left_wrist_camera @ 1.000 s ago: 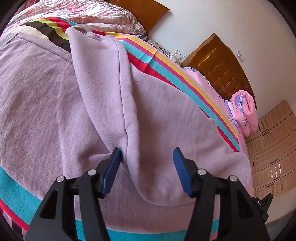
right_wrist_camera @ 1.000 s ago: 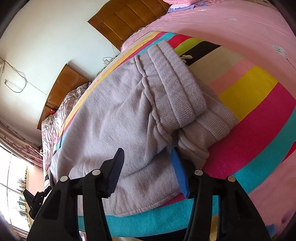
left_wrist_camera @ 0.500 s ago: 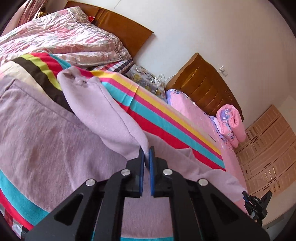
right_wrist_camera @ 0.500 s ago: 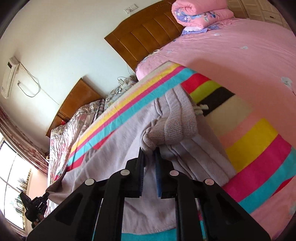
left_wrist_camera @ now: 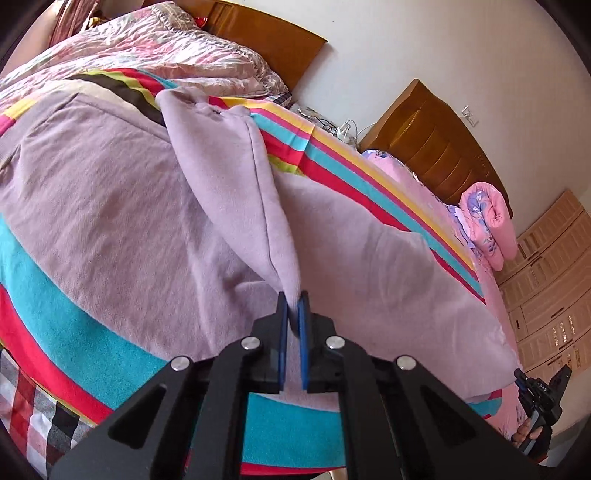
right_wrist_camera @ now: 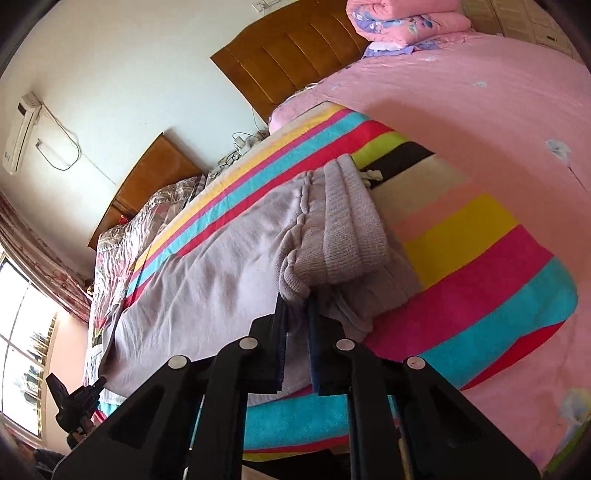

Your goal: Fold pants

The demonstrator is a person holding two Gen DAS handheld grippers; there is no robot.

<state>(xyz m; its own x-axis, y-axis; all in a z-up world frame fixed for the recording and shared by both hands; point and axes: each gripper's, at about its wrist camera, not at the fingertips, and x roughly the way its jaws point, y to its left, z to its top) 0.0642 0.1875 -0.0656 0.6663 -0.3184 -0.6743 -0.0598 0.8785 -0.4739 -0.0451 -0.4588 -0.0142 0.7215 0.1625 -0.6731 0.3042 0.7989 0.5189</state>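
The lilac pants (left_wrist_camera: 110, 206) lay spread across a striped blanket (left_wrist_camera: 55, 295) on the bed, most of the fabric flat against the bright bands of teal, red and yellow. The left gripper (left_wrist_camera: 292, 306) was clamped on a fold of one pant leg, its blue pads (left_wrist_camera: 282, 332) pressed close with only the cloth between them, and the pinched fabric rose from the rest of the garment in a narrow ridge that ran away toward the far edge of the blanket. A seam ran along that raised fold.

In the right wrist view the pants (right_wrist_camera: 207, 280) showed their ribbed waistband (right_wrist_camera: 351, 240), bunched and doubled over near a white drawstring end (small, lying on the black stripe). The right gripper (right_wrist_camera: 295, 306) was closed on the near corner of that waistband, the knit bulging just above its fingers (right_wrist_camera: 280, 332), while the layer beneath rested on the striped blanket (right_wrist_camera: 480, 280).

Beyond the blanket a pink sheet (right_wrist_camera: 480, 103) covered the second bed, with a rolled pink quilt (right_wrist_camera: 406, 18) against a wooden headboard (right_wrist_camera: 295, 55). A shiny quilted cover (left_wrist_camera: 147, 55) lay on the neighbouring bed in the left wrist view.
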